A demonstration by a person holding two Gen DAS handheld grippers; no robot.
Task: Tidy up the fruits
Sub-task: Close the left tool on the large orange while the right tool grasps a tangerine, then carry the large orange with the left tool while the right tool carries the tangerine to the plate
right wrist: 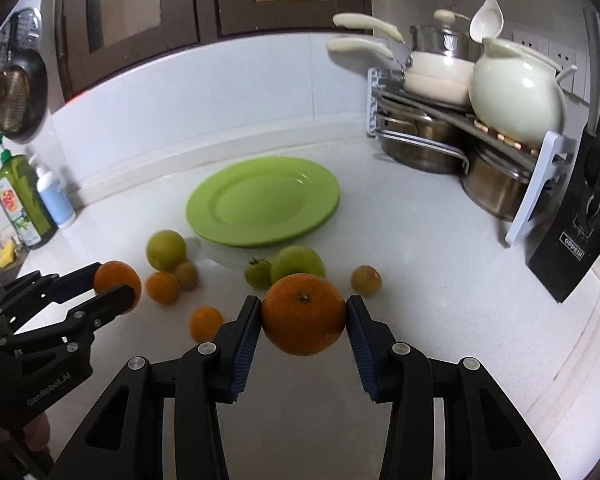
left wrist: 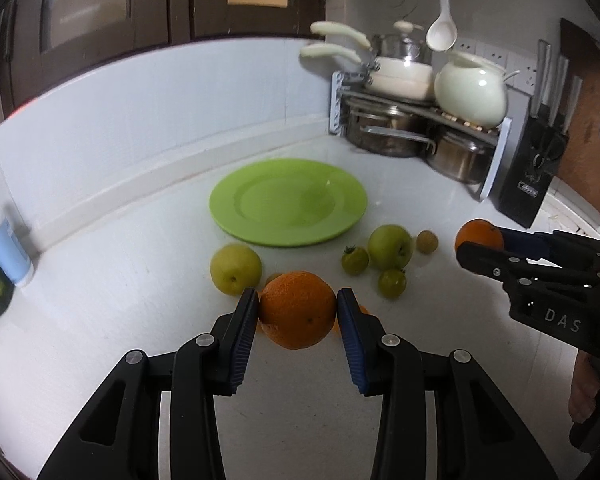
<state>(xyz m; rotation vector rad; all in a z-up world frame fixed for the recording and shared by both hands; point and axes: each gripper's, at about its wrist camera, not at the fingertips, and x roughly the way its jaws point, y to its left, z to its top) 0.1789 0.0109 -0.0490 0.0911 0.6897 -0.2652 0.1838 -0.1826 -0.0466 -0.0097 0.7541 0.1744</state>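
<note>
My left gripper (left wrist: 297,304) is shut on a large orange (left wrist: 297,316), held just above the white counter. The right gripper (right wrist: 303,308) grips a second orange (right wrist: 304,314) the same way, lifted off the surface. Each gripper shows in the other's view: the right one (left wrist: 480,240) at the right edge, the left one (right wrist: 116,280) at the left. A green plate (left wrist: 288,202) (right wrist: 263,201) lies bare behind the fruit. Loose on the counter are two green apples (left wrist: 236,269) (left wrist: 391,247), green tomatoes (left wrist: 355,260), two small oranges (right wrist: 162,287) (right wrist: 206,322) and small brownish fruits (right wrist: 365,279).
A rack of pots and pans (left wrist: 416,120) with a pale teapot (left wrist: 470,90) fills the back right corner, and a black knife block (left wrist: 534,176) stands beside it. Bottles (right wrist: 24,200) stand at the left by the sink. A white wall runs behind the plate.
</note>
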